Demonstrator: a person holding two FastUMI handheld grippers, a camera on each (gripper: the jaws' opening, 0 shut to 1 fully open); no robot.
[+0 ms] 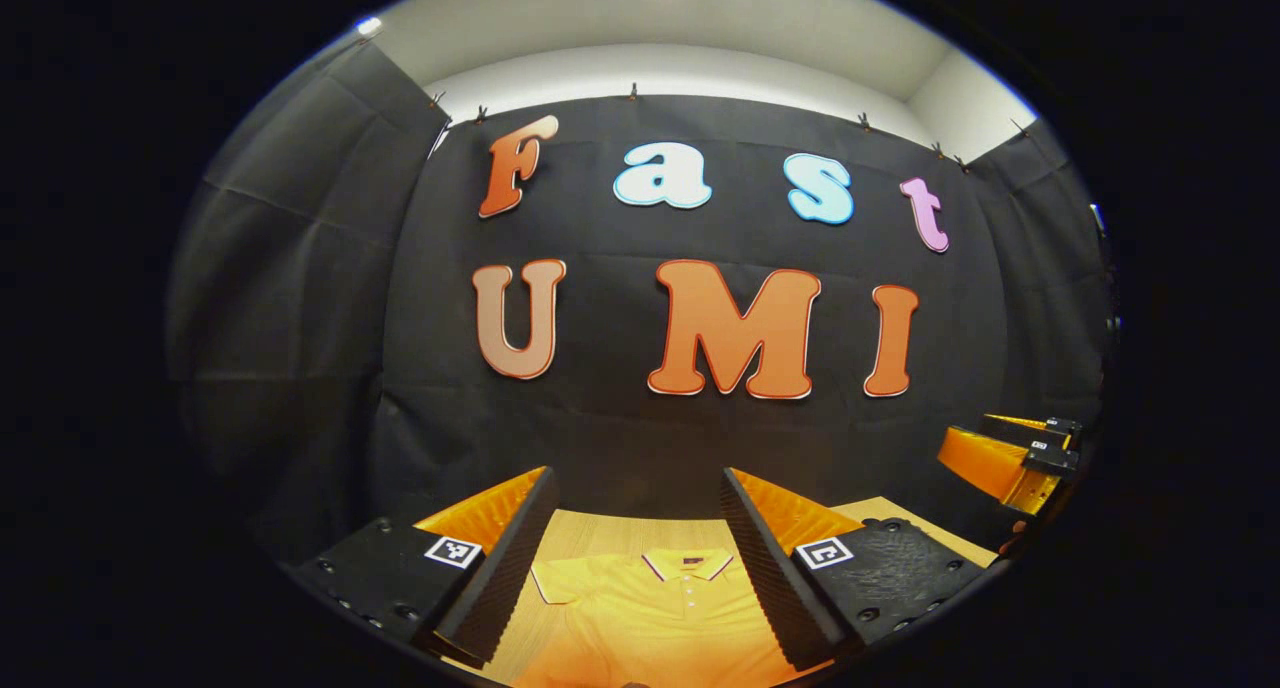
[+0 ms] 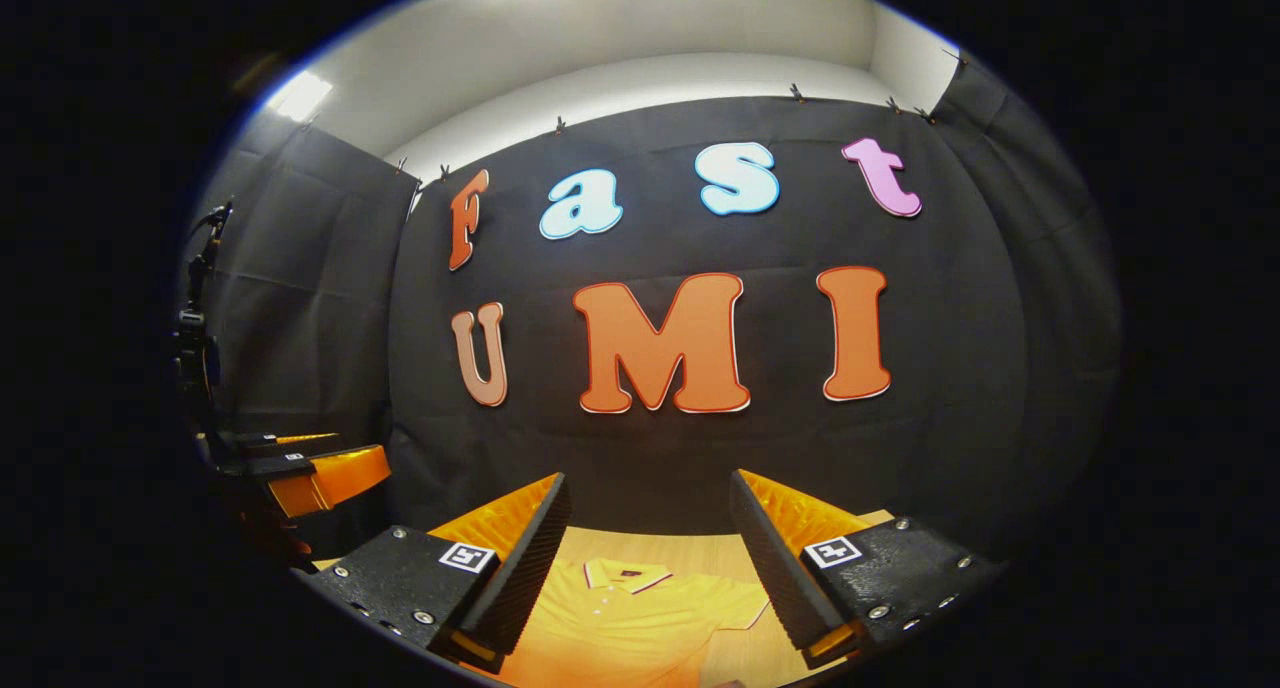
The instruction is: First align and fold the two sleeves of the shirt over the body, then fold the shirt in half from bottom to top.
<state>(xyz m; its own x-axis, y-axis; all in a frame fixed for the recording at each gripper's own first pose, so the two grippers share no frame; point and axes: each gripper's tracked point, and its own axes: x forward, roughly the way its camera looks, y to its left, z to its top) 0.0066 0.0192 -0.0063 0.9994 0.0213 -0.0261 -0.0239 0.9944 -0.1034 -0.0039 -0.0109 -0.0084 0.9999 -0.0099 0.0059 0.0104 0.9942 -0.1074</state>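
Note:
A yellow polo shirt lies flat on the wooden table, collar toward the booth wall; in the right gripper view the same shirt shows its collar and one short sleeve. My left gripper hangs above the shirt, open, nothing between its fingers. My right gripper is likewise open and held above the shirt's collar end. The right gripper appears at the right edge of the left gripper view, and the left gripper at the left edge of the right gripper view.
The black cloth wall stands right behind the table's far edge. A dark stand with a mounted device rises at the far left in the right gripper view.

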